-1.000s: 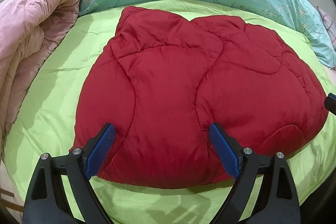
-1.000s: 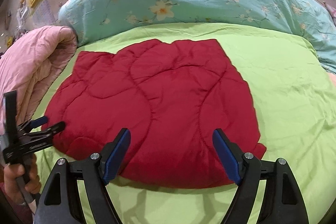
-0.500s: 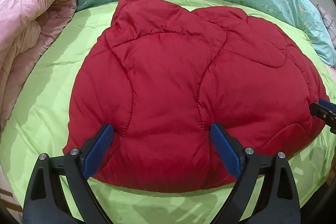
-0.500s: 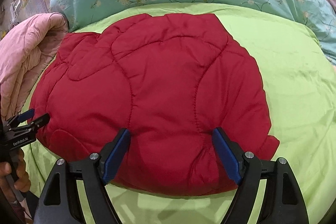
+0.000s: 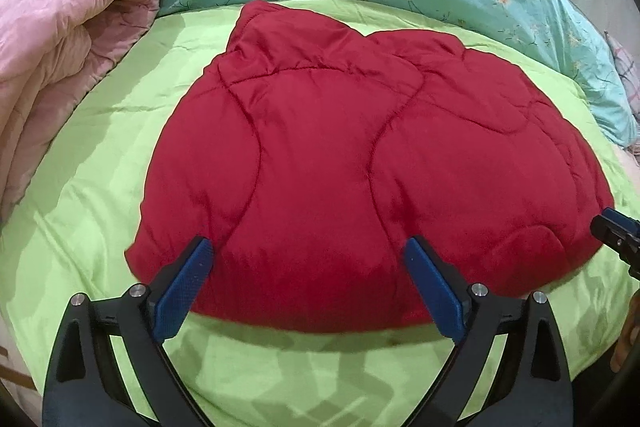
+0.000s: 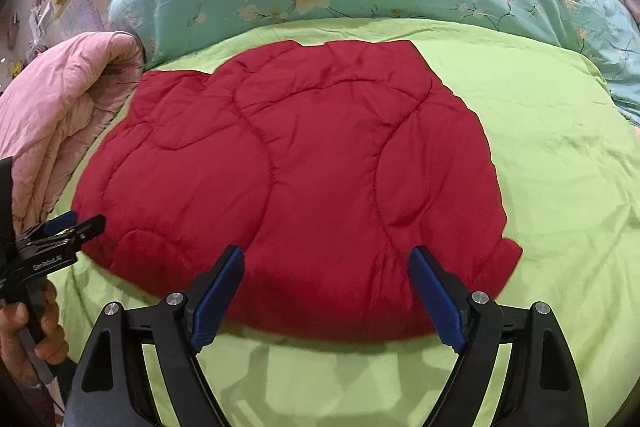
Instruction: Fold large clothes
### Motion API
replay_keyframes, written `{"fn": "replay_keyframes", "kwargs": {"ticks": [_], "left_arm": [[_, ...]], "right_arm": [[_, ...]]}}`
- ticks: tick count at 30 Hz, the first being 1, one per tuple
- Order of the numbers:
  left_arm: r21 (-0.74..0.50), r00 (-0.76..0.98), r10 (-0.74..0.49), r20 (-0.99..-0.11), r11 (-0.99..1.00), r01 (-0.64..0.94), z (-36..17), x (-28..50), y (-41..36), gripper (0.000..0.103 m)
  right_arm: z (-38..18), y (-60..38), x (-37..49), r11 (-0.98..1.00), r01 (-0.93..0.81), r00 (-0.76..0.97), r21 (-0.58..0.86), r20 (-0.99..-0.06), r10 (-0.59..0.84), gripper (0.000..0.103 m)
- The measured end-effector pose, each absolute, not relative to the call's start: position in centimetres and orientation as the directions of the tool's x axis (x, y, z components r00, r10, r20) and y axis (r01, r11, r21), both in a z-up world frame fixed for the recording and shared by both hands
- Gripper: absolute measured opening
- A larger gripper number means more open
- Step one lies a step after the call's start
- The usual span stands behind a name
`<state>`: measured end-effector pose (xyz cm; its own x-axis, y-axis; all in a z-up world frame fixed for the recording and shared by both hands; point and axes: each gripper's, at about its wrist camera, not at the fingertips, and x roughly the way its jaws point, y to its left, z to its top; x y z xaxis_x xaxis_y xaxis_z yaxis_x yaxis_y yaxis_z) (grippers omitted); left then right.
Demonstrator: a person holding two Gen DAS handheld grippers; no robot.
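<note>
Both the left gripper (image 5: 308,283) and right gripper (image 6: 326,291) gape wide and empty just above the near hem of the puffy red quilted jacket (image 5: 360,163), probably soft, light and slippery, best pinched at that edge.

Both cams dipped closer to red quilted jacket (image 5: 360,171) half a sec ago, now backed off a bit. My right gripper (image 6: 326,291) jaws opening slightly, pads not on fabric. Left gripper (image 5: 308,283) drifted w/ view only; its near-hem framing shifted little.
</note>
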<state>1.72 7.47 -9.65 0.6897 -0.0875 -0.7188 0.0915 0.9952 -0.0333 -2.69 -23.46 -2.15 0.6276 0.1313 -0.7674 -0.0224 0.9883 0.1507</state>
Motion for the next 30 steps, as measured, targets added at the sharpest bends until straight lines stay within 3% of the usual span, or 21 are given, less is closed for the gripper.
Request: {"fn": "replay_keyframes", "kwargs": {"ticks": [19, 30], "left_arm": [[-0.018, 0.671, -0.097, -0.735, 0.992, 0.124, -10.8, -3.6, 6.4, 0.097], [0.069, 0.743, -0.053, -0.667, 0.989, 0.132, -6.3, -5.0, 5.1, 0.102]], "right_arm": [[-2.1, -20.4, -7.4, 0.987, -0.101, 0.613, 0.125, -0.773, 0.161, 0.086], [1.4, -19.0, -8.2, 0.981, -0.168, 0.65, 0.097, -0.738, 0.185, 0.087]]}}
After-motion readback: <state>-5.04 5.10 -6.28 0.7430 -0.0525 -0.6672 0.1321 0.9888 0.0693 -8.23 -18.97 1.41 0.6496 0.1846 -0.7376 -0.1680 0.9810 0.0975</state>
